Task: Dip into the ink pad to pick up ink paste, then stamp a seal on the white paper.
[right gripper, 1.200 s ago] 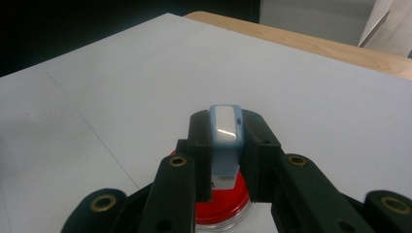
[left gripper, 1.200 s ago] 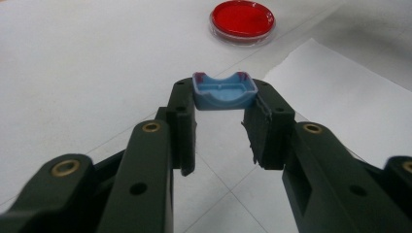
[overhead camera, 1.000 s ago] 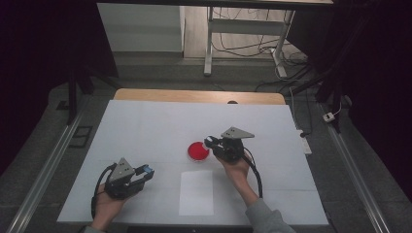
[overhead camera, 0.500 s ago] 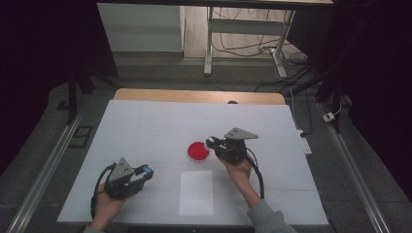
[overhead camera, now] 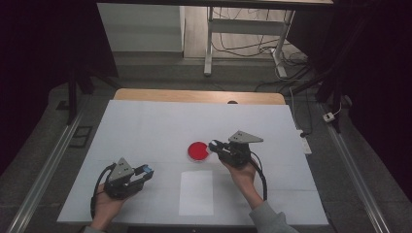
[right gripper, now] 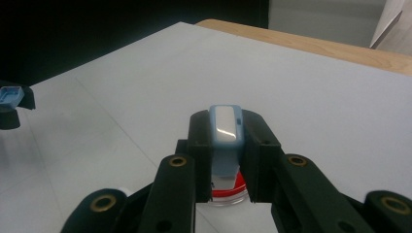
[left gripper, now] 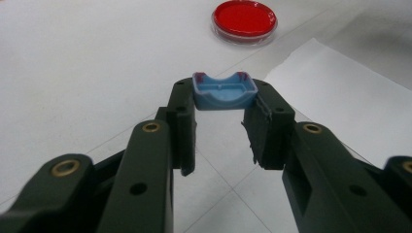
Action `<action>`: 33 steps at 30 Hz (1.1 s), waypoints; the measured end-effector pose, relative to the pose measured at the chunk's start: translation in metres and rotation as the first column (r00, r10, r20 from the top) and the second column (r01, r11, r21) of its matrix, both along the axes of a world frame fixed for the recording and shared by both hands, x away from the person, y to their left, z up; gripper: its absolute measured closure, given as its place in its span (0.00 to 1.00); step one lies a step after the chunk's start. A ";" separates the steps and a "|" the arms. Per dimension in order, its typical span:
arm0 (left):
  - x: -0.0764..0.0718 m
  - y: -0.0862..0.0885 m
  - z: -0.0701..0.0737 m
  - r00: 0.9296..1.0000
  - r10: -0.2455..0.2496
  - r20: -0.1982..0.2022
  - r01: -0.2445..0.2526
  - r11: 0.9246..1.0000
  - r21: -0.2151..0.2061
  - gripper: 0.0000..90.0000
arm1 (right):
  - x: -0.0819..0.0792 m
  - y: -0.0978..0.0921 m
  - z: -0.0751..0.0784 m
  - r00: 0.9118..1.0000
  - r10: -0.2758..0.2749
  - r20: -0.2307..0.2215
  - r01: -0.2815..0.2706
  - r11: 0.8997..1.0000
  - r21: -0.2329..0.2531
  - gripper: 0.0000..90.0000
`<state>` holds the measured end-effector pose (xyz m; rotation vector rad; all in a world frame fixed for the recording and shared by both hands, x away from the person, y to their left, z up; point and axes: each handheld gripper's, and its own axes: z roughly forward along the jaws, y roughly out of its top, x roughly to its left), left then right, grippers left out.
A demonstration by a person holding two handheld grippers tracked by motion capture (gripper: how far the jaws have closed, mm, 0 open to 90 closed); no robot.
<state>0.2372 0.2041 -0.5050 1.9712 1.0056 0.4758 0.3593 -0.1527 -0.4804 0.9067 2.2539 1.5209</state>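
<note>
A round red dish (overhead camera: 197, 151) with a clear rim lies on the white table, slightly right of centre. My right gripper (overhead camera: 214, 145) hovers at its right edge. It is shut on a small grey-blue piece with a white face (right gripper: 226, 130), and the red dish (right gripper: 225, 192) shows just beneath the jaws. My left gripper (overhead camera: 145, 171) rests near the front left, shut on a small blue curved plastic piece (left gripper: 224, 91) at its fingertips. From the left gripper view the red dish (left gripper: 244, 19) lies well ahead.
A white sheet of paper (overhead camera: 196, 192) lies flat near the front edge between the two hands, also seen as the paper (left gripper: 340, 92) to the right of the left jaws. A wooden strip (overhead camera: 199, 96) borders the table's far edge. Metal rails run along both sides.
My right gripper has drifted slightly right and toward the person, still holding its piece beside the dish. The left gripper has barely moved.
</note>
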 end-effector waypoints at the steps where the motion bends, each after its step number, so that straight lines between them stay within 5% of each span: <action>1: 0.000 0.000 0.000 1.000 0.000 0.000 0.000 1.000 0.000 0.72 | -0.001 -0.001 0.000 1.000 0.001 0.002 -0.001 1.000 -0.001 0.84; 33: 0.000 0.001 0.000 1.000 0.004 -0.002 -0.004 1.000 -0.004 0.72 | -0.021 -0.008 0.007 0.998 0.068 -0.020 -0.067 0.998 0.011 0.84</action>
